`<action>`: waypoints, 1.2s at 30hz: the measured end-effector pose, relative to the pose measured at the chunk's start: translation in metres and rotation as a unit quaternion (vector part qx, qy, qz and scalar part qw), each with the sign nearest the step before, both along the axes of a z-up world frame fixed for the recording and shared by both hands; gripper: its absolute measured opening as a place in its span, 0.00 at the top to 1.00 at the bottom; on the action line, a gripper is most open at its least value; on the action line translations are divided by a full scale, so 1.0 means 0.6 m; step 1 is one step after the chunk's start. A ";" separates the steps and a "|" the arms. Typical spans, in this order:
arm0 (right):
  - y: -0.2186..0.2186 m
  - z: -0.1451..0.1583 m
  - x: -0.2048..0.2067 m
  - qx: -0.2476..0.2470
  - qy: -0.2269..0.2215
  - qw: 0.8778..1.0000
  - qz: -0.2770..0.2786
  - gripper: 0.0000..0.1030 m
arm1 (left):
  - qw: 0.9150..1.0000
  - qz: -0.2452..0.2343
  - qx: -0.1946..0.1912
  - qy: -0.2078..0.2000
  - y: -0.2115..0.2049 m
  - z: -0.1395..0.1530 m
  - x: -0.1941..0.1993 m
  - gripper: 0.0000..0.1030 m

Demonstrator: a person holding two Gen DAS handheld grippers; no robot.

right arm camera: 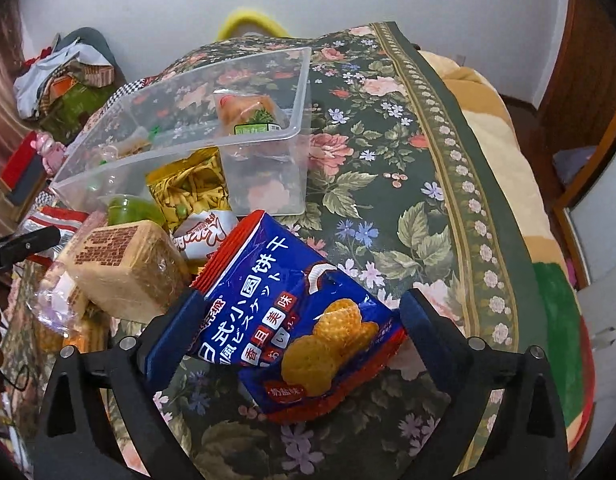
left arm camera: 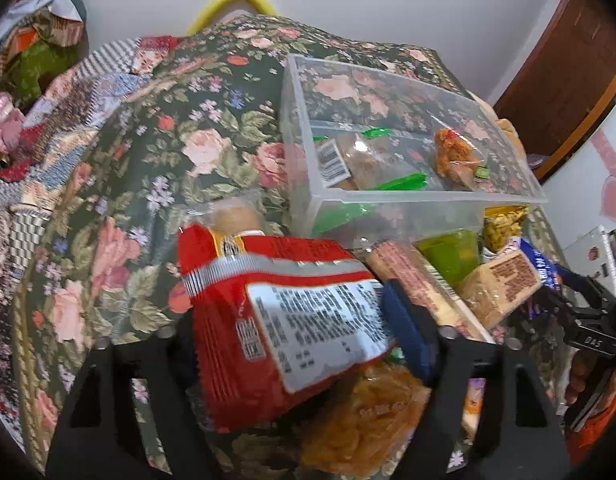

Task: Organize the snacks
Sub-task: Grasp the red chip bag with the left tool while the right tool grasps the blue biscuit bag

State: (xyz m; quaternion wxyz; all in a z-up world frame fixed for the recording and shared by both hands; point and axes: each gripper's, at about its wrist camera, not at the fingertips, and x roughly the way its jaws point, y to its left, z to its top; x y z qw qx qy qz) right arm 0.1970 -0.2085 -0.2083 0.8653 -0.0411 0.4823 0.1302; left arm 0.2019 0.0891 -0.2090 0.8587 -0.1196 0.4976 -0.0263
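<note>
A red snack packet (left arm camera: 287, 312), label side up, spans the gap of my left gripper (left arm camera: 291, 316). The blue pad (left arm camera: 404, 332) presses its right edge, the other pad is hidden behind it, and the packet bows upward. A blue biscuit packet (right arm camera: 299, 328) lies on the floral cloth between the fingers of my right gripper (right arm camera: 303, 300), which stands wide open with its right pad (right arm camera: 418, 316) apart from the packet. The clear plastic box (left arm camera: 428, 197) (right arm camera: 179, 148) behind them holds an orange snack (left arm camera: 454, 156) (right arm camera: 247, 112) and green-wrapped packs.
Loose snacks crowd the space between the grippers and the box: a tan biscuit block (left arm camera: 500, 284) (right arm camera: 123, 264), a green jelly cup (right arm camera: 127, 212), a yellow packet (right arm camera: 191, 192), a pink bar (left arm camera: 412, 280), orange chips (left arm camera: 364, 416). The cloth's bordered edge (right arm camera: 468, 200) runs down the right. Piled clothes (left arm camera: 39, 52) lie far left.
</note>
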 end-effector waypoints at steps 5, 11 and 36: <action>-0.018 0.000 0.002 0.024 0.015 1.000 -0.014 0.04 | 1.000 -0.004 -0.021 -0.005 -0.004 0.004 -0.009 0.60; -0.033 -0.010 0.002 0.034 0.026 0.999 -0.029 0.00 | 1.000 0.001 0.002 -0.023 -0.012 0.024 -0.032 0.66; -0.013 0.049 -0.028 0.058 -0.014 0.998 0.027 0.73 | 0.991 -0.009 0.031 -0.129 -0.040 0.166 -0.063 0.78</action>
